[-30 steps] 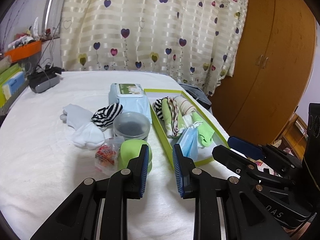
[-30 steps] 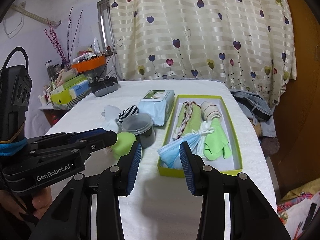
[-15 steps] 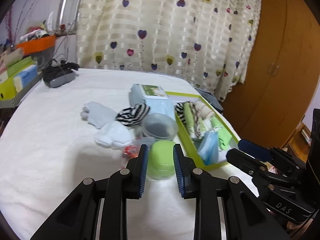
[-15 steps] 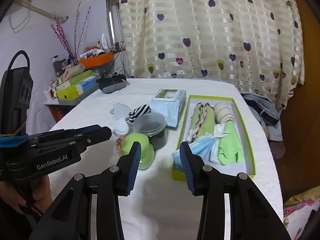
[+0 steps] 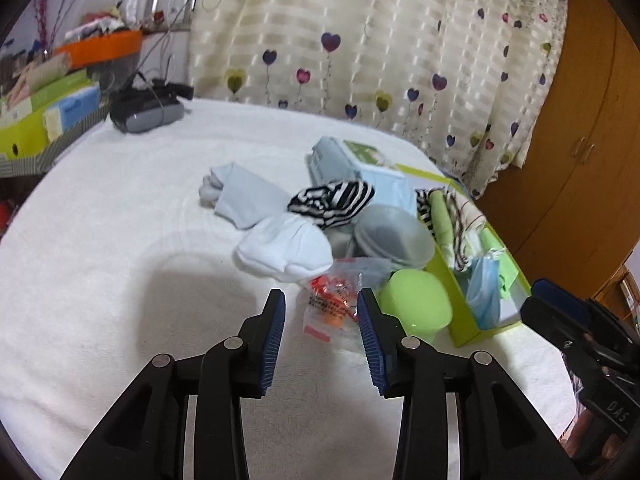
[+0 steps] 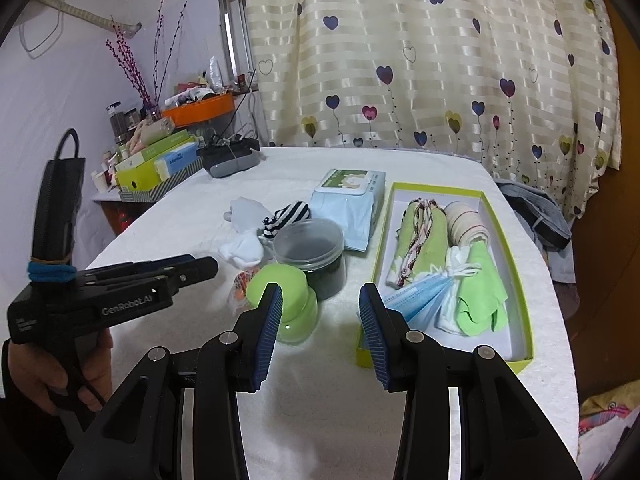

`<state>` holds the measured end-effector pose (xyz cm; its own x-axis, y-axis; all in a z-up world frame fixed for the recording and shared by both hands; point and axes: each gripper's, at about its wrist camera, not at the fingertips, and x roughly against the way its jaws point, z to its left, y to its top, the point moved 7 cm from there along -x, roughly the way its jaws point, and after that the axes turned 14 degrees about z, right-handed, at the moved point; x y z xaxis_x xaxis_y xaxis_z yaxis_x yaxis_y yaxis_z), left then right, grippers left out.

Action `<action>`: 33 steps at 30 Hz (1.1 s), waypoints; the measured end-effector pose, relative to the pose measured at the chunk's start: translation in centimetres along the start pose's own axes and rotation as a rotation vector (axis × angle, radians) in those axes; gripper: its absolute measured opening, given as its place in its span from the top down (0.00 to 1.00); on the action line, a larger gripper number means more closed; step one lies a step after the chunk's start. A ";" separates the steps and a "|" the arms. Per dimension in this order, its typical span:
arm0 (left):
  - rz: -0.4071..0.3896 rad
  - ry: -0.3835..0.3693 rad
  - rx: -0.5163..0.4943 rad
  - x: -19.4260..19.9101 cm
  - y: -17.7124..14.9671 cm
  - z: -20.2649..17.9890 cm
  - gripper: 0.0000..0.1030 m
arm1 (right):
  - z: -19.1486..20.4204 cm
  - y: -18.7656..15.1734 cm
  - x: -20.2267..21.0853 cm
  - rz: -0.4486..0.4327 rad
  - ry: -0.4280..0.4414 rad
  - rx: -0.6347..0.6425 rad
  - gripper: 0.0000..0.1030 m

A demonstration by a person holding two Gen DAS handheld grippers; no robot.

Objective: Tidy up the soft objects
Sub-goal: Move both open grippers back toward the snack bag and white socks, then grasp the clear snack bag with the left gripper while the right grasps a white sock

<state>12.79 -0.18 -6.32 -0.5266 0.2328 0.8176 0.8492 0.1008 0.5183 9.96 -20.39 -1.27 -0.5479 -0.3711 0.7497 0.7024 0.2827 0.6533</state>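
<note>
Black angular tool (image 6: 319, 309) arms, ribbed blue pads (image 6: 269, 332), silver screws, white "GenRobot.AI" lettering, black cable.

The left gripper (image 5: 321, 312) has just been opening its jaws, which frame a crinkled clear plastic packet with orange contents (image 5: 334, 304) on the white-covered bench (image 5: 100, 260), not touching it. Just beyond lie a white sock (image 5: 286, 252), a black-and-white striped sock (image 5: 332, 202) and a lime-green round lidded jar (image 5: 416, 304).

Dim indoor light, motion blur, fisheye-curved edges.
</note>
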 end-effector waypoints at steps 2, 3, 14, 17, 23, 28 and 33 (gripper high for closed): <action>0.021 -0.012 -0.003 -0.7 -0.2 0.0 0.61 | -0.1 0.1 -0.3 0.003 0.001 -0.002 0.60; 0.038 -0.024 -0.002 -1.4 -0.3 -0.1 0.60 | -0.2 0.1 -0.4 0.005 0.001 -0.003 0.60; 0.094 -0.038 0.005 -3.9 -0.1 0.1 0.58 | -0.5 0.4 -1.6 0.024 0.008 -0.008 0.60; 0.089 -0.037 -0.001 -4.1 0.1 0.0 0.58 | -0.5 0.5 -1.8 0.026 0.011 -0.010 0.60; 0.104 -0.067 0.000 -5.0 0.1 -0.2 0.74 | -0.5 0.5 -2.0 0.032 0.009 -0.009 0.60; 0.095 -0.054 -0.017 -5.0 -0.1 -0.5 0.78 | -0.7 0.6 -2.2 0.035 0.005 -0.023 0.60; 0.084 -0.052 -0.025 -4.0 -0.5 -0.5 0.85 | -0.3 0.8 -1.8 0.024 0.001 -0.021 0.60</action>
<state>14.51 -1.68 -9.73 -0.4503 0.2897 0.8446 0.8888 0.0550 0.4550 11.66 -19.80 -2.12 -0.5305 -0.3658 0.7647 0.7244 0.2727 0.6331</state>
